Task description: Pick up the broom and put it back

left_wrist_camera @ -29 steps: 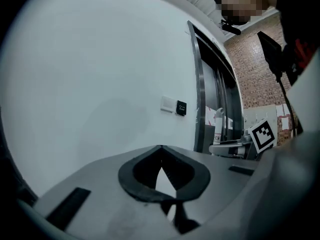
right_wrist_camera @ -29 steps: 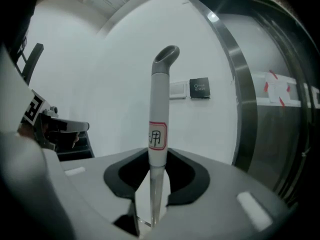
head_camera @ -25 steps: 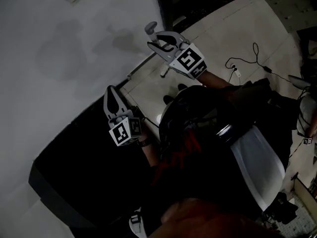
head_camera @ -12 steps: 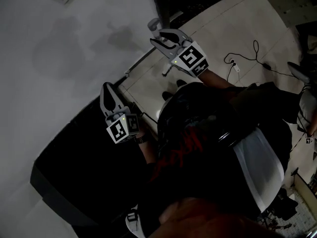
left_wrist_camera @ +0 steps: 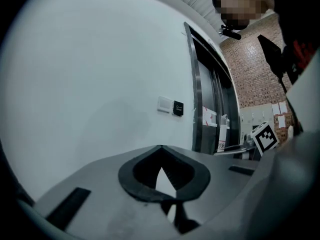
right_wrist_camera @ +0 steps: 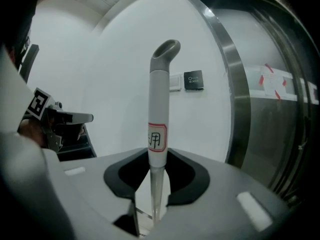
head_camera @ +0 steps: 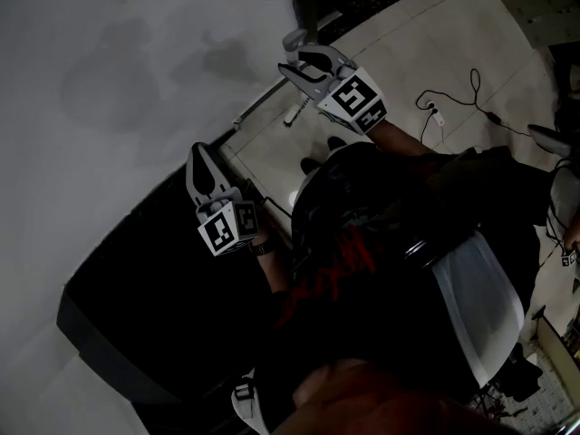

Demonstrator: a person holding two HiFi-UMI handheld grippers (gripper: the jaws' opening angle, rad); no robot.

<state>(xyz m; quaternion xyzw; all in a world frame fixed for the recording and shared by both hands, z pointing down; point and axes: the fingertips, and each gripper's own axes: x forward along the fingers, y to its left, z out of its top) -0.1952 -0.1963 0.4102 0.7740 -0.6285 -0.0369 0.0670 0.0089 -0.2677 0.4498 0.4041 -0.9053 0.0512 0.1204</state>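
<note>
Right gripper (right_wrist_camera: 156,164) jaws clamped on broom handle (right_wrist_camera: 158,109); handle upright between jaws, hooked grey end above, white wall (right_wrist_camera: 110,84) just beyond, probably for standing it back there. Left gripper (left_wrist_camera: 160,149) jaws together, empty, spare.

A red-framed label (right_wrist_camera: 156,137) on the broom handle (right_wrist_camera: 158,96) reads 用.

Head view: dim, underexp.; btm half near black; soft grey shadows on matt white wall (head_camera: 109,107). Gripper views: brighter, even light; fisheye bend at steel door frame (right_wrist_camera: 232,84); black vignette corners.
</note>
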